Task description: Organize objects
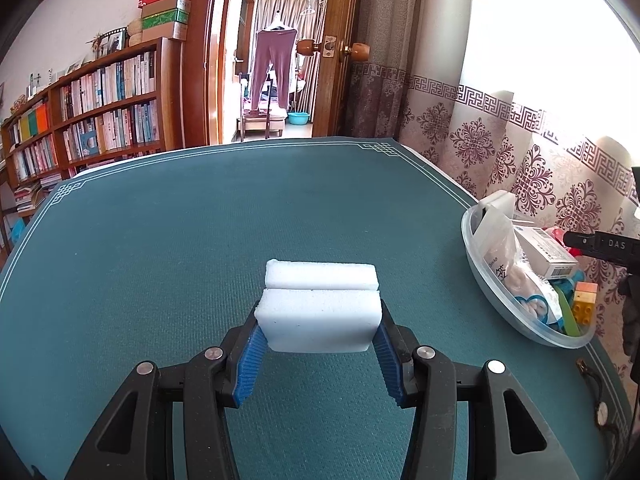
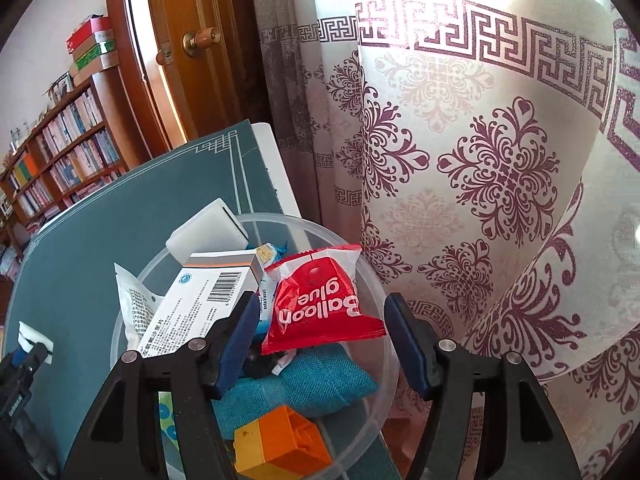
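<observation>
Sponge [image 1: 318, 320] sits clamped in the left gripper [image 1: 318, 330] above the bench [image 1: 160, 240]; carry it rightward to the bowl [image 2: 376, 280]; right gripper [image 2: 320, 332], jaws apart, hovers over the red packet [image 2: 316, 300] lying free below.

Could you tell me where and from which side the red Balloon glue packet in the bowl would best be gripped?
Probably by its flat middle, from above. The Balloon glue packet lies uppermost in the clear bowl, tilted on the medicine box and blue pouch. The right gripper already straddles its lower edge, pads apart.
</observation>
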### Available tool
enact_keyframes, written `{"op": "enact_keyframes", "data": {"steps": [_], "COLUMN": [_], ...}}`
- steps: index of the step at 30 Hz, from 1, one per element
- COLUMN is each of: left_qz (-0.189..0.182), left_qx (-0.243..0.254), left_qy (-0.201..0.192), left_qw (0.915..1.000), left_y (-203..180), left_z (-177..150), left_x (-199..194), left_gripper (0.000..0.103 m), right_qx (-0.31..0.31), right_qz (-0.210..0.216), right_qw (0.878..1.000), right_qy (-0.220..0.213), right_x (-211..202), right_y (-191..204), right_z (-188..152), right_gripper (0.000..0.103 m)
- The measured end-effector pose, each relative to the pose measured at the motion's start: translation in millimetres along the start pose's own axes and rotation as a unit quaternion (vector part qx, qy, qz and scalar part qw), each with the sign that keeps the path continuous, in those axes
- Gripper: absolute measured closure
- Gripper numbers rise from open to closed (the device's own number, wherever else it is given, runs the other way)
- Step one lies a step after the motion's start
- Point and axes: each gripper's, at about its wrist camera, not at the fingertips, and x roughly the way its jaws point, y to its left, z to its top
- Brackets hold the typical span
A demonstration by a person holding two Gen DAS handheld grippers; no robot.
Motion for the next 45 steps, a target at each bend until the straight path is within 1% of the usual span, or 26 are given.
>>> {"op": "enact_keyframes", "data": {"steps": [6,11,15,19,23,30,33,36,39,41,45], "left_qz": [-0.011,-0.034,-0.063,-0.088,-0.102,-0.123,-0.126,-0.129,-0.142,-0.15,-0.153], "left_qx": [0.011,0.025,0.037,0.05,0.069,0.108,0.122,0.127,0.122,0.122,0.134], "left_qy": [0.003,0.014,0.023,0.026,0.027,0.032,0.036,0.043,0.054,0.06,0.068], "left_qw": [0.9999,0.999,0.997,0.9945,0.992,0.986,0.9838,0.9826,0.9808,0.9792,0.9768], "left_y": [-8,-27,-50,-74,-99,-145,-163,-176,-185,-190,-203], "left_z": [1,-1,-4,-2,1,4,5,10,13,12,8], "left_x": [-1,-6,-12,-19,-25,-25,-21,-14,-8,-5,2], "left_gripper": [0.05,0.05,0.05,0.05,0.05,0.05,0.05,0.05,0.05,0.05,0.05], "right_qx": [0.007,-0.028,-0.028,-0.018,-0.016,-0.004,-0.004,-0.012,-0.018,-0.018,-0.012], "right_qz": [0.003,-0.006,0.009,0.027,0.044,0.055,0.057,0.059,0.06,0.06,0.066], "right_qw": [1.0,0.998,0.998,0.998,0.997,0.996,0.996,0.995,0.995,0.995,0.994], "right_qy": [-0.023,-0.049,-0.055,-0.056,-0.06,-0.066,-0.069,-0.073,-0.078,-0.081,-0.08], "right_x": [-23,-49,-61,-64,-66,-68,-68,-69,-70,-72,-72], "right_y": [-2,7,6,2,-4,-23,-29,-29,-29,-29,-31], "right_z": [-13,-30,-41,-50,-56,-63,-67,-70,-71,-73,-73], "right_gripper": [0.037,0.037,0.037,0.037,0.037,0.037,0.037,0.037,0.037,0.037,0.037]}}
